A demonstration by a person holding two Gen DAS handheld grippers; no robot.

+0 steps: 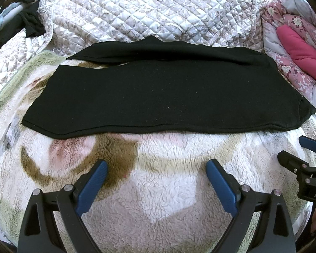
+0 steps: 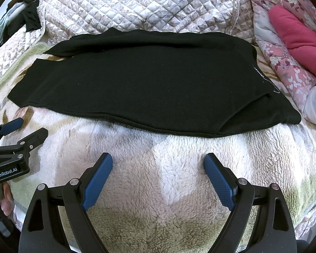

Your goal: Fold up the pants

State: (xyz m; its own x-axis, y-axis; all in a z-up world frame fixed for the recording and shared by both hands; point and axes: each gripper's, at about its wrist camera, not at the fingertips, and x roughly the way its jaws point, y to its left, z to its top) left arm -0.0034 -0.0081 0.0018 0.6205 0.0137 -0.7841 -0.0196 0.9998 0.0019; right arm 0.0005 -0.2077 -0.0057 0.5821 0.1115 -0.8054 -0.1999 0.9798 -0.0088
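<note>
Black pants lie flat on a fluffy patterned blanket, stretched left to right, one leg laid over the other. In the right wrist view the pants show their waist end at the right with a small white mark. My left gripper hovers open over the blanket, short of the pants' near hem, nothing between its blue pads. My right gripper is open too, just short of the near edge. Each gripper shows at the side of the other's view: the right gripper and the left gripper.
A quilted floral bedspread rises behind the pants. Pink floral bedding with a magenta cushion is piled at the right. Dark clothes hang at the far left. A person's fingers show at the left edge.
</note>
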